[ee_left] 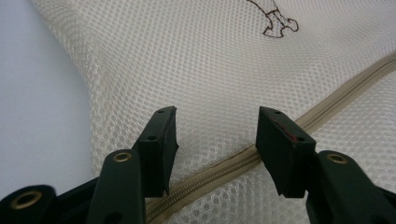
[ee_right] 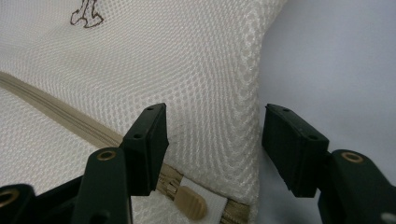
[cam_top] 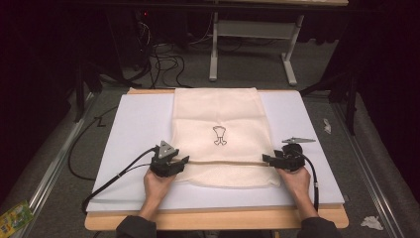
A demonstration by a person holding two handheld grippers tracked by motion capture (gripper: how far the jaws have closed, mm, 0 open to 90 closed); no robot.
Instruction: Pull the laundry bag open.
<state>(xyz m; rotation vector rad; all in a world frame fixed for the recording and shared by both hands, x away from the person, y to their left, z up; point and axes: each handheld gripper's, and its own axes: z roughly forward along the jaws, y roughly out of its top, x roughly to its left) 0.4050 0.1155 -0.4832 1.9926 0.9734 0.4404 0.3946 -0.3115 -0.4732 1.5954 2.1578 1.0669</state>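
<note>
A cream mesh laundry bag (cam_top: 218, 134) lies flat on the white board (cam_top: 133, 124), with a small brown drawing (cam_top: 220, 135) on it and a beige zipper (cam_top: 223, 162) running across its near part. My left gripper (cam_top: 182, 161) is at the bag's left edge by the zipper's end, open. In the left gripper view the jaws (ee_left: 217, 140) stand apart over the zipper (ee_left: 224, 163). My right gripper (cam_top: 267, 159) is at the bag's right edge, open. In the right gripper view its jaws (ee_right: 212, 149) straddle the bag's edge, and the zipper pull (ee_right: 190, 203) lies just below them.
The white board rests on a wooden table (cam_top: 213, 220). Cables (cam_top: 109, 178) trail off the left side. Behind the table stand a white frame's legs (cam_top: 289, 64) and floor cables (cam_top: 166, 62). A green packet (cam_top: 14, 218) and crumpled paper (cam_top: 371, 222) lie on the floor.
</note>
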